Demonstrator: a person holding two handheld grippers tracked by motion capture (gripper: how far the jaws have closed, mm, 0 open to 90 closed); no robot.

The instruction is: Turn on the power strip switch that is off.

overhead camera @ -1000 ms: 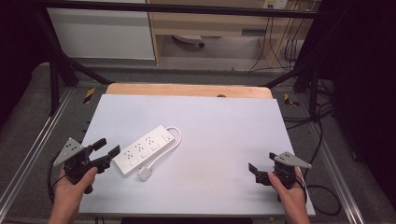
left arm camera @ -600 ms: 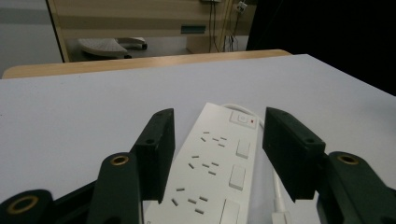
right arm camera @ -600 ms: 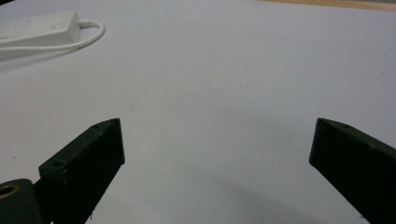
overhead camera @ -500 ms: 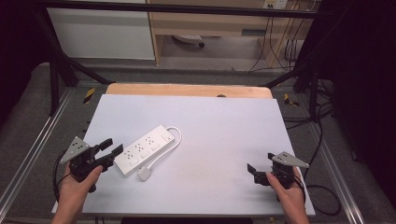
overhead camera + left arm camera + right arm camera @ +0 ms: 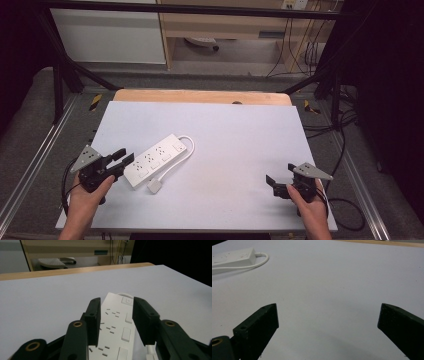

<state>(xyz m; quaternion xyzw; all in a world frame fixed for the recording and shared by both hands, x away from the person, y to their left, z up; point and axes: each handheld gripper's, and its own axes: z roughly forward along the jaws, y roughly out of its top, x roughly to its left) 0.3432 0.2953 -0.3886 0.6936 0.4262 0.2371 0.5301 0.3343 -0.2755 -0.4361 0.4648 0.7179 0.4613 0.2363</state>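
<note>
At the near-left of the white desk (image 5: 240,125), my left gripper (image 5: 121,159) sits at the near end of the white power strip (image 5: 155,160), its jaws partly parted and just been closing, the strip's end lying between and below them; from the left gripper view I cannot tell whether the pads press its sides yet. The strip's long axis runs diagonally, from that near-left end away toward the desk's middle, its switch end (image 5: 128,300) pointing away from the jaws and its cable (image 5: 177,160) looping back to a plug (image 5: 154,186) just beside it. My right gripper (image 5: 276,182) rests well apart at the near-right, jaws wide and empty, so I judge the left hand has the grasp.
</note>
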